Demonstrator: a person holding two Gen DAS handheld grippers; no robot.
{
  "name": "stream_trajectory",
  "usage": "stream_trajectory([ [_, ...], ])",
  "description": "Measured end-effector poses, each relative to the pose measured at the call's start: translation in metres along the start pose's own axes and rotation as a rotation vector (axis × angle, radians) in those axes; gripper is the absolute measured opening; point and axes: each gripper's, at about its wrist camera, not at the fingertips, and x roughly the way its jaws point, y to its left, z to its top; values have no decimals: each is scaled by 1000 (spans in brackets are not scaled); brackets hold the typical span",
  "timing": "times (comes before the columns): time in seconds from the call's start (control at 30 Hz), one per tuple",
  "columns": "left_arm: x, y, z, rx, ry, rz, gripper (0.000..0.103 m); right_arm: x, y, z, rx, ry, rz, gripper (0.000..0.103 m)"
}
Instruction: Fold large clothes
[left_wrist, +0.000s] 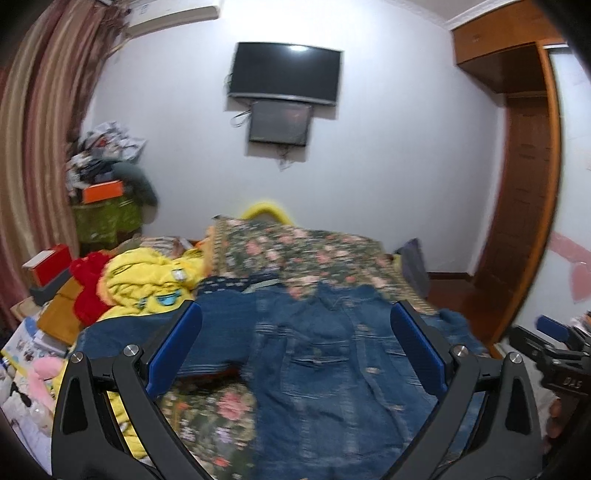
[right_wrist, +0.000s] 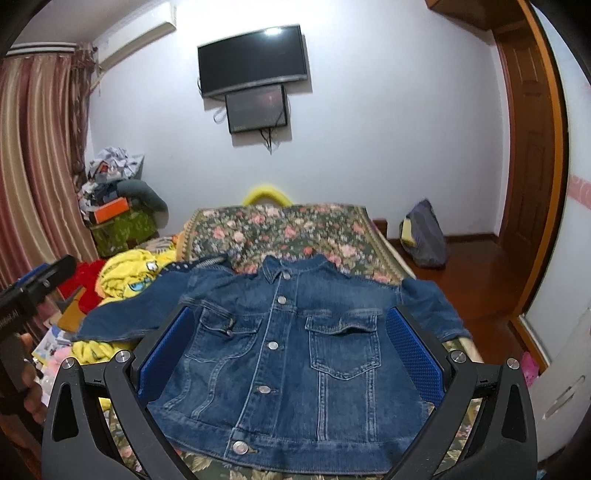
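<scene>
A blue denim jacket (right_wrist: 288, 354) lies flat, front up and buttoned, on a bed with a floral cover (right_wrist: 280, 229); both sleeves are spread out sideways. It also shows, blurred, in the left wrist view (left_wrist: 325, 354). My right gripper (right_wrist: 290, 354) is open and empty, above the jacket's body. My left gripper (left_wrist: 295, 347) is open and empty, above the jacket's left half. The right gripper shows at the right edge of the left wrist view (left_wrist: 554, 339); the left gripper shows at the left edge of the right wrist view (right_wrist: 33, 288).
A pile of yellow and red clothes (right_wrist: 125, 277) lies left of the jacket. Boxes and clutter (right_wrist: 114, 218) stand at the back left by striped curtains (right_wrist: 33, 166). A grey bag (right_wrist: 424, 236) sits on the wooden floor at the right, near a wooden door (right_wrist: 528, 155).
</scene>
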Motion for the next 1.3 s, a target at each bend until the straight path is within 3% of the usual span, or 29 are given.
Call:
stream_trajectory([
  [0.1,27,27,-6,-2,36,77,103,30,-4,-4,22,68,0,103],
  [0.27,71,74,-24,-26,158,99,103,75,-11,-10,35,178,2,103],
  [0.47,118,143,-61,-181,311,87,103,140,0,-17,-84,335,0,103],
  [0.67,148,205,-100,-370,446,47,102,181,11,-14,-144,402,31,103],
  [1.1,203,294,-150,-749,563,-47,88,243,19,8,-185,437,1,103],
  [1.2,210,307,-161,-836,559,-52,83,249,18,1,-185,458,1,103],
  [1.3,215,315,-165,-876,548,-27,72,253,15,-4,-177,483,5,103],
])
